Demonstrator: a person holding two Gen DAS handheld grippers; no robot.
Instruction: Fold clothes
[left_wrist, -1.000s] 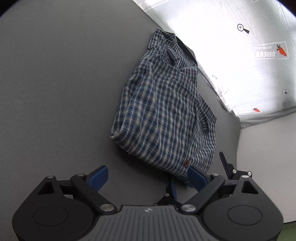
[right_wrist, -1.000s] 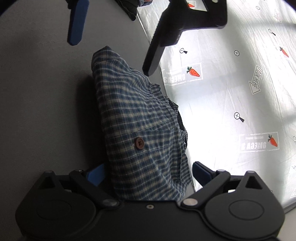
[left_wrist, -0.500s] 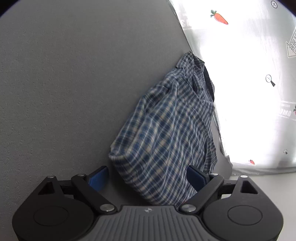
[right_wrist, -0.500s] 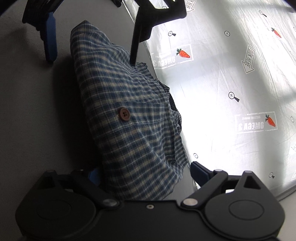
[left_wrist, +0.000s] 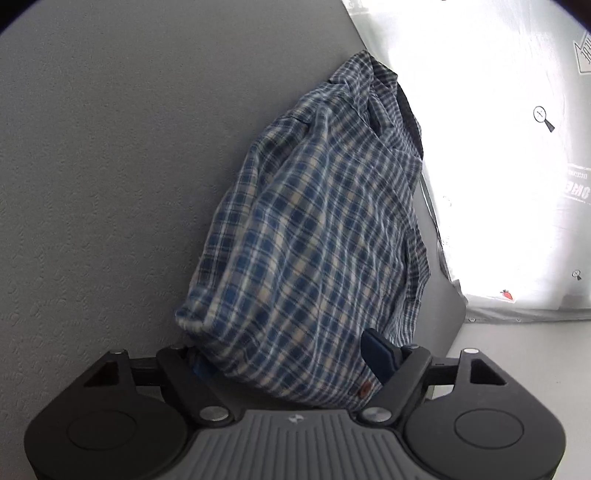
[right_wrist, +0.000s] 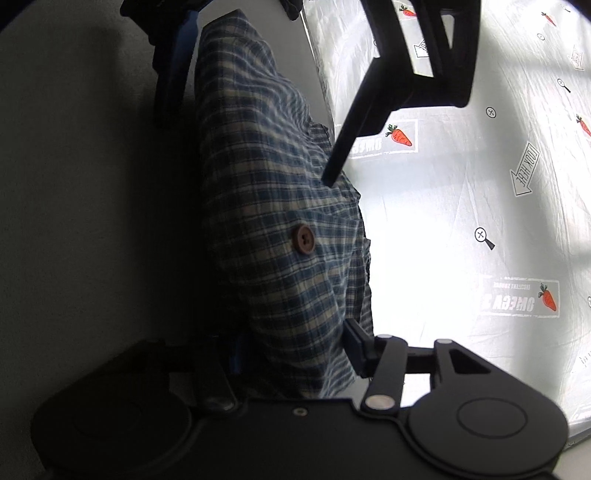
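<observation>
Left view: my left tongs (left_wrist: 291, 354) clasp the near edge of the folded plaid shirt (left_wrist: 317, 236) on the grey table (left_wrist: 110, 166).

Right view: my right tongs (right_wrist: 291, 350) clasp its other end (right_wrist: 273, 206). Likely carrying the bundle; next needs a level, joint lift.

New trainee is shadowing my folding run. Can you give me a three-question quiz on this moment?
1. True or false: the plaid shirt lies folded on the grey table.
2. What sits between the fingers of the left gripper? A) shirt B) nothing C) sheet
3. Which brown item shows on the shirt in the right gripper view?

Key: 1 true; 2 A; 3 a button.
</observation>
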